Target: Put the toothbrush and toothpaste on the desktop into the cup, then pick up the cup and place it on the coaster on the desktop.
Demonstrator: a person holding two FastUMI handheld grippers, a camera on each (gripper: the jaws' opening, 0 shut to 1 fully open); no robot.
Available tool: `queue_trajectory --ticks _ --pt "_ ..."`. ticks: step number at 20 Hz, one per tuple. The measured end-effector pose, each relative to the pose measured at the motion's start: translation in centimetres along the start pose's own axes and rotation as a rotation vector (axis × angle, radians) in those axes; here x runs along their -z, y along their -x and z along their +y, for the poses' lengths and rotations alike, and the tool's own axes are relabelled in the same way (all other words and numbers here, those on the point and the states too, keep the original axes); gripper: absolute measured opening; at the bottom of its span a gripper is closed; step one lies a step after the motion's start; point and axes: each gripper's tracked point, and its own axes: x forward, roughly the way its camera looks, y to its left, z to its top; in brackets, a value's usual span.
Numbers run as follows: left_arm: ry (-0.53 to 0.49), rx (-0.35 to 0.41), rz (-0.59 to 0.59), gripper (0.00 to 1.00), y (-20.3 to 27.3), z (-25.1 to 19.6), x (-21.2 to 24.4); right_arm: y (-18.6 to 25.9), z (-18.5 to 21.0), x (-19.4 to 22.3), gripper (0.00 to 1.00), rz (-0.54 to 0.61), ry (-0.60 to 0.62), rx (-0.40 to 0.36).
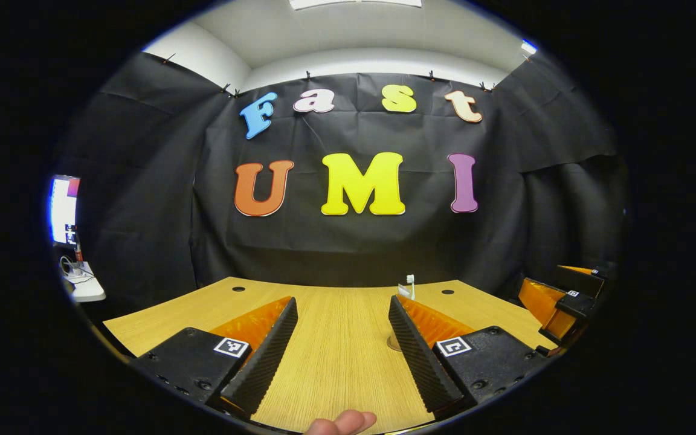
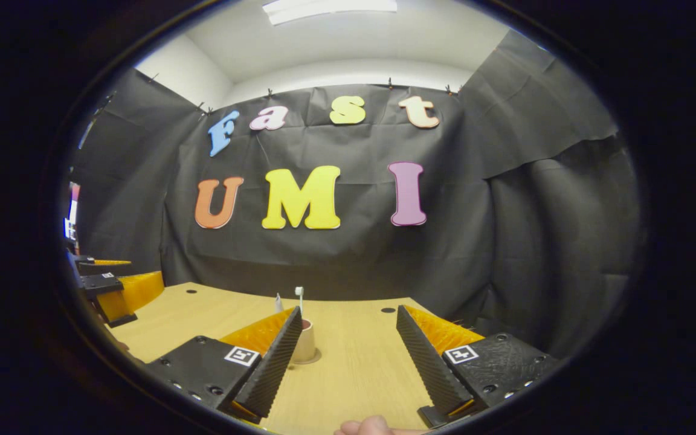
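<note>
I see the cup on its coaster mid-desk, brush and paste inside, both grippers open and empty.

beige cup, white toothbrush, light wood-grain desktop

The light wooden bench carries a round tan coaster, with a beige cup upright on that coaster.

1. Left gripper view: low over the table's near edge, facing the far edge.
2. Right gripper view: likewise, offset rightward.
3. Both share the table, cup and toothbrush.
</note>
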Motion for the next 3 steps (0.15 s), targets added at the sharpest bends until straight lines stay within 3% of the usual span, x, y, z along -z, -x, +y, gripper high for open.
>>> queue_trajectory --ticks 3 --pt "-0.002 0.0 0.001 0.96 0.09 0.1 0.03 0.14 0.4 0.4 0.95 0.009 0.002 -0.008"
